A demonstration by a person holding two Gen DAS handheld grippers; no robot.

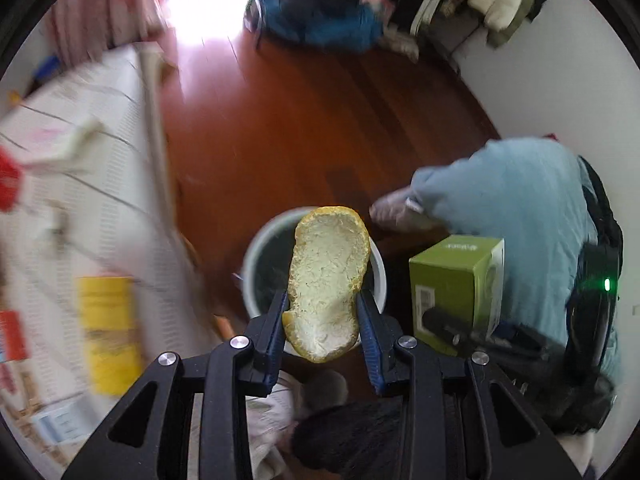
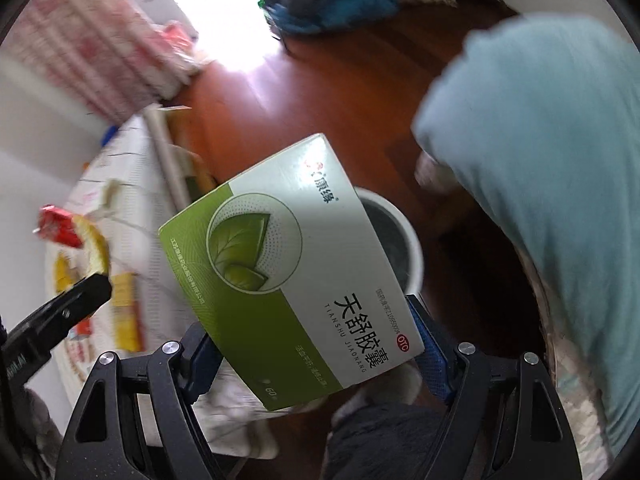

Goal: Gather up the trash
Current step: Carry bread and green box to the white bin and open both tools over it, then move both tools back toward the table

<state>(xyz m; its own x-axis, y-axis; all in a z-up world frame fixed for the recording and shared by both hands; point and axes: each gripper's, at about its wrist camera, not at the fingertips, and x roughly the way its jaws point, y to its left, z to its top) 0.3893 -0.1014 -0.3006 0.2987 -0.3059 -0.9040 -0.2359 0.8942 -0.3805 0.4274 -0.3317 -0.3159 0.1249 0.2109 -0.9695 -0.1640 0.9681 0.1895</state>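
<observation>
Holding a curved piece of citrus peel (image 1: 328, 280), the left tongs (image 1: 322, 320) pinch it across its lower, narrower part between the blue pads, pith side toward the camera, with the wider end standing free beyond the tips. By its look the peel is light, soft and flexible, so the hold should stay low on the strip, since the free end may flop. The right tongs (image 2: 316, 344) are closed on a green and white medicine box (image 2: 288, 264), gripped across its near end and tilted; the carton appears light and stiff, but thin-walled and likely to crush under hard squeezing. Directly ahead of and below both tongs stands a white bin (image 1: 376, 276) on the wooden floor (image 1: 304, 128), its opening partly hidden behind the held items. To the left of the tongs lies the table (image 1: 120, 168), whose edge runs close to the bin. To the right is a blue-clad leg (image 1: 516, 216). Open room for lowering therefore appears limited to the gap between them.
</observation>
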